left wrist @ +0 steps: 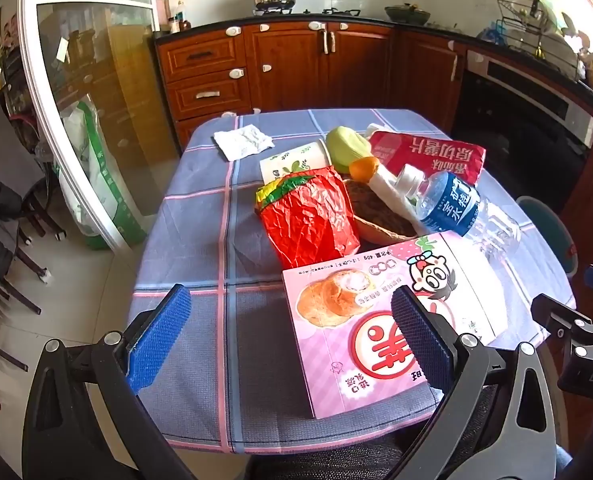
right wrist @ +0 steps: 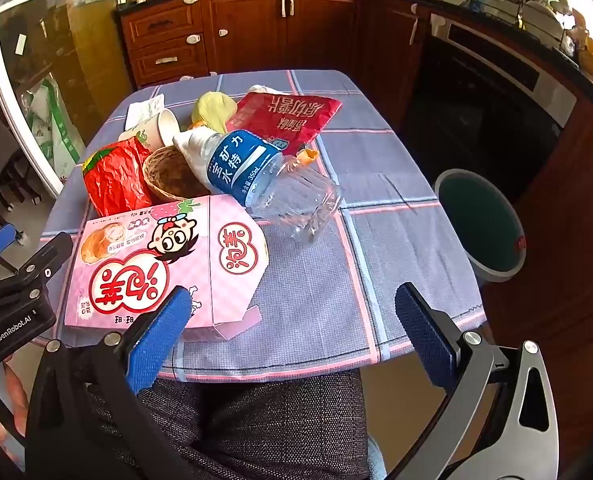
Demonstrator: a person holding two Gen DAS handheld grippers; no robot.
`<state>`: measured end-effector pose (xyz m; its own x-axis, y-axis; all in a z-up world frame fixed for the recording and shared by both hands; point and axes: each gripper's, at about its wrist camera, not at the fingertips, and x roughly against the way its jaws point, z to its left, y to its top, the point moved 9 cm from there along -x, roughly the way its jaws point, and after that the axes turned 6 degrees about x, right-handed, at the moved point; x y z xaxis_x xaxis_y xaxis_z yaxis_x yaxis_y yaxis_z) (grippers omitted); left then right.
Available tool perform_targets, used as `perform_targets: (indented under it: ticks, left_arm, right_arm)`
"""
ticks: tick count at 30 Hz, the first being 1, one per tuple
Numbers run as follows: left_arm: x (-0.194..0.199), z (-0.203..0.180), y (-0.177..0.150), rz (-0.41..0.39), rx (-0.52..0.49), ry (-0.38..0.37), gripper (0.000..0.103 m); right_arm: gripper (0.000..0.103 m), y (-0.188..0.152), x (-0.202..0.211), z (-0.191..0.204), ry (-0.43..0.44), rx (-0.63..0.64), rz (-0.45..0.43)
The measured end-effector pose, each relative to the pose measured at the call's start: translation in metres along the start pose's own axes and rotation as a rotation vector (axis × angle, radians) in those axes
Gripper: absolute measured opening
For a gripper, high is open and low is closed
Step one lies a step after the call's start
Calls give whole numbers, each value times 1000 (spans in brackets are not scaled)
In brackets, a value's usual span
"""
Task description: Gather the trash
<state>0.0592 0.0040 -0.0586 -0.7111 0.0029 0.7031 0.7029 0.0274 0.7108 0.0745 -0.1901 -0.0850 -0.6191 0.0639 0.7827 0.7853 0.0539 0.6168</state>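
Trash lies on a checked table [left wrist: 200, 240] [right wrist: 376, 168]. A pink snack box [left wrist: 380, 332] [right wrist: 156, 264] lies at the near edge. Behind it are a crumpled red wrapper [left wrist: 312, 216] [right wrist: 116, 176], a wicker basket [left wrist: 380, 216] [right wrist: 168, 172], an empty water bottle [left wrist: 452, 204] [right wrist: 264, 176], a red chip bag [left wrist: 428, 152] [right wrist: 288, 116], a paper cup [left wrist: 292, 160] [right wrist: 156, 128], a green wad [left wrist: 348, 148] [right wrist: 212, 108] and a white napkin [left wrist: 242, 142] [right wrist: 144, 110]. My left gripper [left wrist: 292, 332] is open above the near edge, its right finger over the box. My right gripper [right wrist: 296, 332] is open and empty at the near edge.
A green-lined trash bin [right wrist: 480, 220] [left wrist: 548, 228] stands on the floor right of the table. Wooden cabinets [left wrist: 288, 64] and an oven [right wrist: 496, 92] line the back. A glass door [left wrist: 92, 120] is at the left. A grey seat cushion [right wrist: 276, 420] is below the near edge.
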Motion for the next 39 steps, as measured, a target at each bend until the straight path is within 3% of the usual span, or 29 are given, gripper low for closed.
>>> perform_targets:
  ticks: [39]
  left_arm:
    - [-6, -4, -3, 5, 2, 1, 100]
  right_arm:
    - [98, -4, -2, 2, 2, -1, 14]
